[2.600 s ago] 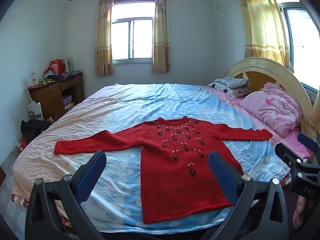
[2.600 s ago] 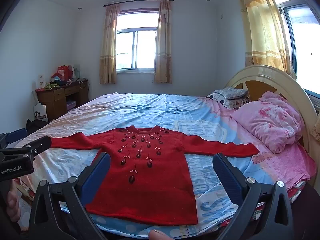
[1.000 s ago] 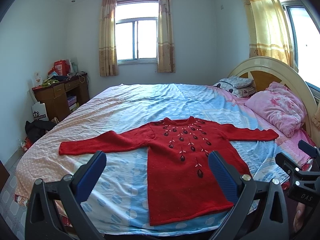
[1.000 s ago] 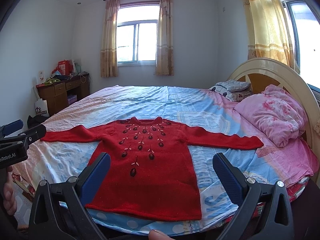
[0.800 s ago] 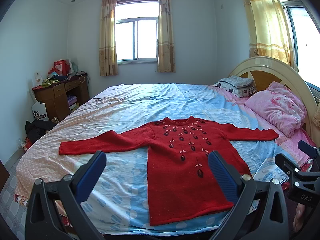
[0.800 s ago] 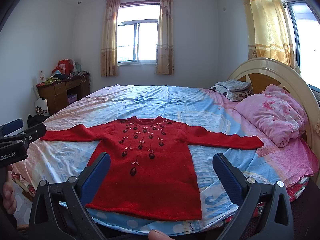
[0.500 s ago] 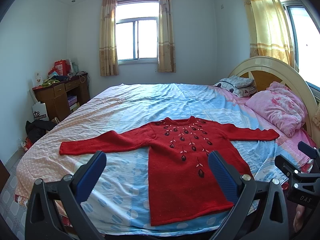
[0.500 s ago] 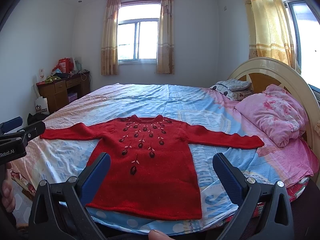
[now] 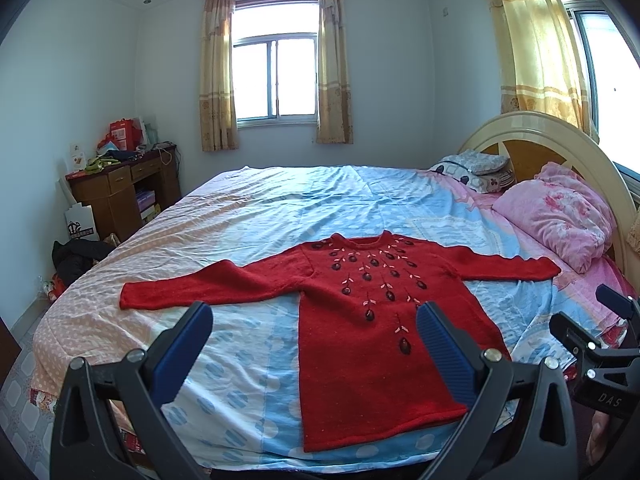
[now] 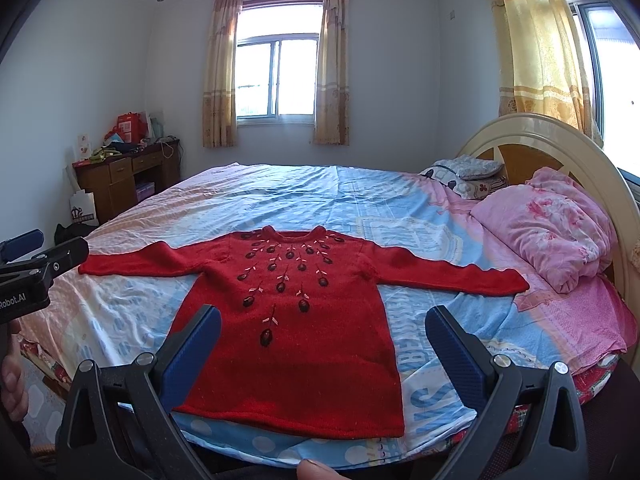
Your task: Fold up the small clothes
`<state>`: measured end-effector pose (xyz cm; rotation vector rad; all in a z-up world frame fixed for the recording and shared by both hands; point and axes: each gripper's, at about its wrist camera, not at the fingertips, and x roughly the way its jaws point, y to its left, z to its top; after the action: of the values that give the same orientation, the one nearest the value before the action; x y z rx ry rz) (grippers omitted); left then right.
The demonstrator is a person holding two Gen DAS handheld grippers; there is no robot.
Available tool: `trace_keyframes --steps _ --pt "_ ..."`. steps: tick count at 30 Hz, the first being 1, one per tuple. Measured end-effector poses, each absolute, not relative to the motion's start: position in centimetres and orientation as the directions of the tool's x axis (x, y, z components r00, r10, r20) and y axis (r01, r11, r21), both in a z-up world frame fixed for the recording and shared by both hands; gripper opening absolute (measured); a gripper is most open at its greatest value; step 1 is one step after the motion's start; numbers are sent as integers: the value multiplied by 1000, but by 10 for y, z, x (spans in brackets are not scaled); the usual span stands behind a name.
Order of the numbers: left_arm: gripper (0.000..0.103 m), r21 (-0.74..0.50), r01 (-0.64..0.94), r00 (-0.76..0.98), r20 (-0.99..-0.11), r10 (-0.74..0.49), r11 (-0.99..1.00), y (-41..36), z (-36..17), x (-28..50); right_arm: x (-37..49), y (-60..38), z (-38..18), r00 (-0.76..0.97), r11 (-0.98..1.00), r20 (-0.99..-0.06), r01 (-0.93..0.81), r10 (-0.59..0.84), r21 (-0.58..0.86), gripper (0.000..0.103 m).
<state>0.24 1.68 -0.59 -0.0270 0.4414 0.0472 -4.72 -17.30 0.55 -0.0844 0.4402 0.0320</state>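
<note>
Desk: dark wood, square drawers; a red box on top, its print too small for you to read.
Your left hand-held gripper: ribbed blue pads spread wide, gripping nothing.
Sweater: red knit, dark beaded flowers; lies flat on the bed, sleeves out.
Your right hand-held gripper: pads apart, holding nothing; "DAS" on its body.
Pillow: pink floral, rumpled.
</note>
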Motion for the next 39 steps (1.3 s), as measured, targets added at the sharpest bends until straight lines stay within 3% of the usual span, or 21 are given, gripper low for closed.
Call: trace_keyframes --steps 22,29,39 --pt "103 10 -63 892 -447 61 998 17 -17 13 -36 -177 -7 892 994 -445 -104 76 -39 102" --pt "103 67 -86 875 -472 107 994 17 -35 42 -4 -199 -36 834 991 -536 -109 130 72 102" --pt "103 126 -47 838 -536 108 991 9 -75 108 44 -255 -83 769 989 -637 41 62 145 97"
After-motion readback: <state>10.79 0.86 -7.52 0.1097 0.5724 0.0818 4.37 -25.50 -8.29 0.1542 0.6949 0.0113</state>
